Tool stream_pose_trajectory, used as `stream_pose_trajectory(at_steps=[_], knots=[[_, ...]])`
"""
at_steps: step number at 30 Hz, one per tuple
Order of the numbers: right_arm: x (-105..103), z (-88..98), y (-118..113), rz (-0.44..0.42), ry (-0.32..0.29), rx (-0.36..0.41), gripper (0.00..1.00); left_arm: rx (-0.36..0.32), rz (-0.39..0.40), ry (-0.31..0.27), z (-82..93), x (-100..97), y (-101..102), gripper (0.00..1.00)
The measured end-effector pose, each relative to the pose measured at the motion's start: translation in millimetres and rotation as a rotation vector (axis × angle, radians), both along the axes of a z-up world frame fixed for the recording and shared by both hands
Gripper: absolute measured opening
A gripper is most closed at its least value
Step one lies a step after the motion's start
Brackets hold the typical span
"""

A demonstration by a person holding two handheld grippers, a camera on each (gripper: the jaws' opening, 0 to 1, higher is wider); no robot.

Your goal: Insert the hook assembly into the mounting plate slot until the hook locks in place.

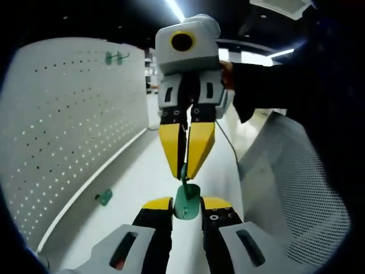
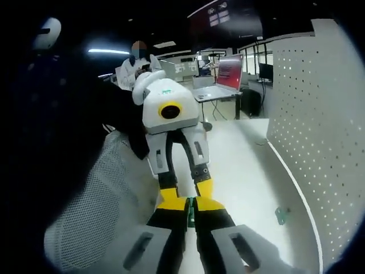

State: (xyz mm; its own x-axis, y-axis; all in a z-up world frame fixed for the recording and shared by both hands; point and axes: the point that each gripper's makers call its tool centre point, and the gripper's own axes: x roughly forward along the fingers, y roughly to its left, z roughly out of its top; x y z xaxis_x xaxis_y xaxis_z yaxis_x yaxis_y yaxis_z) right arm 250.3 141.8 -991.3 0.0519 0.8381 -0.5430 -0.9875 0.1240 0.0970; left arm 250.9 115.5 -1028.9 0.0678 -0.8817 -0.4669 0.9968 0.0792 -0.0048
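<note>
The left gripper (image 1: pixel 186 206) clamps the small green plastic mounting plate (image 1: pixel 187 202) above the white table (image 1: pixel 142 171); the right gripper (image 1: pixel 186 165) pinches the thin green hook (image 1: pixel 183 172) meeting it.

- A lab or workshop hall, open-plan, with a dark ceiling and strip lights (image 1: pixel 174 8).
- White perforated pegboard (image 1: pixel 68 125) stands along a white worktop (image 2: pixel 239 171).
- An open laptop (image 2: pixel 219 80) sits on a desk behind.
- A seated person (image 2: pixel 137 65) works farther back.

Three green hook pieces (image 1: pixel 187 200) (image 1: pixel 104 197) (image 1: pixel 117 57), one pegboard (image 1: pixel 68 125), one laptop (image 2: pixel 219 80)
</note>
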Motion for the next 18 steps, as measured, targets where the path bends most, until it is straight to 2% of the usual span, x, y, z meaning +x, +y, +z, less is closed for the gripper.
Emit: stream_pose_trajectory(at_steps=[9,18], knots=[[0.1,3.3,2.7,0.019,-0.025,-0.018,0.01,-0.017,0.016,0.038,2.9,-0.6,-1.5,0.17],[4.6,6.7,1.5,-0.014,-0.028,-0.004,0.02,-0.037,0.039,0.060,6.5,1.7,-1.7,0.16]])
